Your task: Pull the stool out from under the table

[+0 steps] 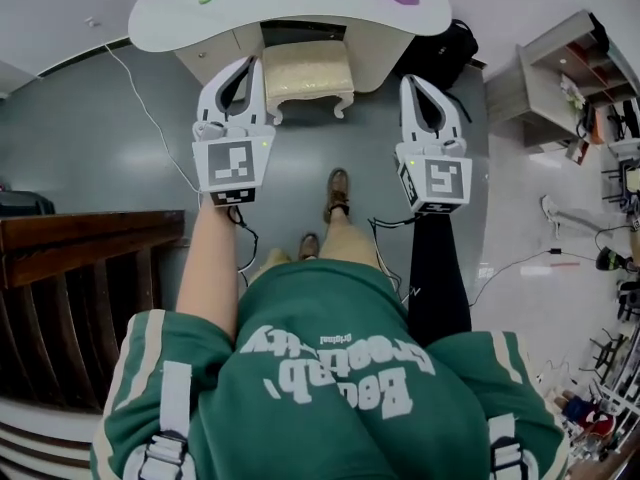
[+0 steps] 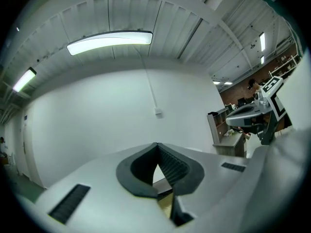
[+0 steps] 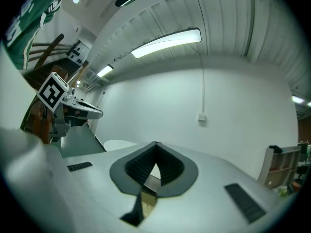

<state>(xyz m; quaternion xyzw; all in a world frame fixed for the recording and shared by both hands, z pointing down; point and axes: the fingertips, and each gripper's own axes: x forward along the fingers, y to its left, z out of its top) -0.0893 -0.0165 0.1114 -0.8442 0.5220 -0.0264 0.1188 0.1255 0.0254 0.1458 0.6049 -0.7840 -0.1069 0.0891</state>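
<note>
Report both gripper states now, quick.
Left gripper: closed, holding nothing.
Right gripper: closed, holding nothing.

Right gripper (image 3: pixel 156 144) fills the foreground, its ribbed black pads pinched together at the tips with nothing between them. Off to the left sits the left gripper (image 3: pixel 97 113), marker cube (image 3: pixel 52 92) showing. Behind is a white wall (image 3: pixel 233 96), where a cable drops to a socket (image 3: pixel 200 116), and a ceiling light (image 3: pixel 167 41) glows overhead.

Both arms stretch forward, side by side. The left gripper (image 1: pixel 252 64) and the right gripper (image 1: pixel 408 80) point level — jaws pressed together.
</note>
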